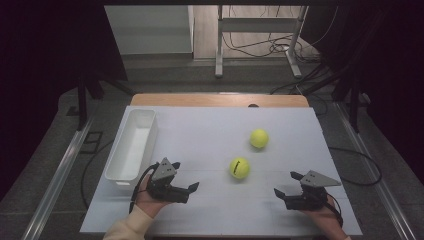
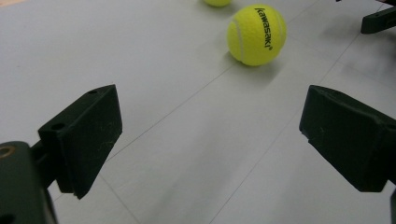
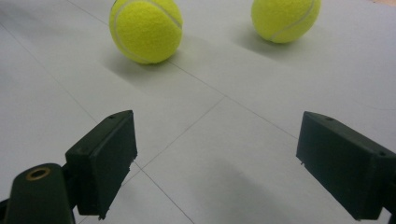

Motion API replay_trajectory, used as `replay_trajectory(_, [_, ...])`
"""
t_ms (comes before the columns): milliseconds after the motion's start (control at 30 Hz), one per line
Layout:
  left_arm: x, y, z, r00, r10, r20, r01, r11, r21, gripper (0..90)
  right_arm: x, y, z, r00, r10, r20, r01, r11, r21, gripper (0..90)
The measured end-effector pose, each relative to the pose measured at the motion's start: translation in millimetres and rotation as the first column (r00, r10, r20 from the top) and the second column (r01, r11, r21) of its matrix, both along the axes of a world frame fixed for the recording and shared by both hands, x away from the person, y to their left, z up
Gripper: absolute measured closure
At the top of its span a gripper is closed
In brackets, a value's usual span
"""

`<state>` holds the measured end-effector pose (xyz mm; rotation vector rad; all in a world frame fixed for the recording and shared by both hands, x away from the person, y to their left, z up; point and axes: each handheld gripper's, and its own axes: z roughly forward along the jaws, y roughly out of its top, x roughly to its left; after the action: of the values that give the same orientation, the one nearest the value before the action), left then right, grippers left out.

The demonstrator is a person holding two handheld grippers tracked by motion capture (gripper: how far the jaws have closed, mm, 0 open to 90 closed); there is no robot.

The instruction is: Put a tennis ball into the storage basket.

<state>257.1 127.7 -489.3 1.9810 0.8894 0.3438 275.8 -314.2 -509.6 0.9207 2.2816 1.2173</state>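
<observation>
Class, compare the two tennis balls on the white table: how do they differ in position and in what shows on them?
The near ball lies closer to the person's grippers; the far ball lies farther back and slightly to the right. The near ball shows black lettering, "kawasaki" in the left gripper view; the far ball shows no print in the high view. Both are yellow-green, look alike in size, and rest apart on the white table, ungripped.

I'm working in what looks like a lab or test room. The worktop (image 1: 200, 130) is covered in a plain white sheet, dark curtains (image 1: 45, 50) close off both sides of the frame, loose cables (image 1: 260, 47) trail over the floor at upper centre, and a metal stand (image 1: 260, 30) sits behind.
</observation>
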Motion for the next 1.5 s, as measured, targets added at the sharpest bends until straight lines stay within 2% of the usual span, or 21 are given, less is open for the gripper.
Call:
replay_trajectory(867, [23.6,-30.9,7.6,0.9979,-0.054,-0.037,0.054,0.9985,0.006,5.3,0.4,0.0,-0.5,1.0,0.004,-0.002,-0.004,1.0,-0.004,12.6])
replay_trajectory(1500, [39.7,-51.9,11.8,0.9954,-0.086,-0.042,0.087,0.9961,0.013,4.9,0.1,-1.0,-0.7,1.0,0.001,-0.003,-0.001,1.0,-0.005,12.6])
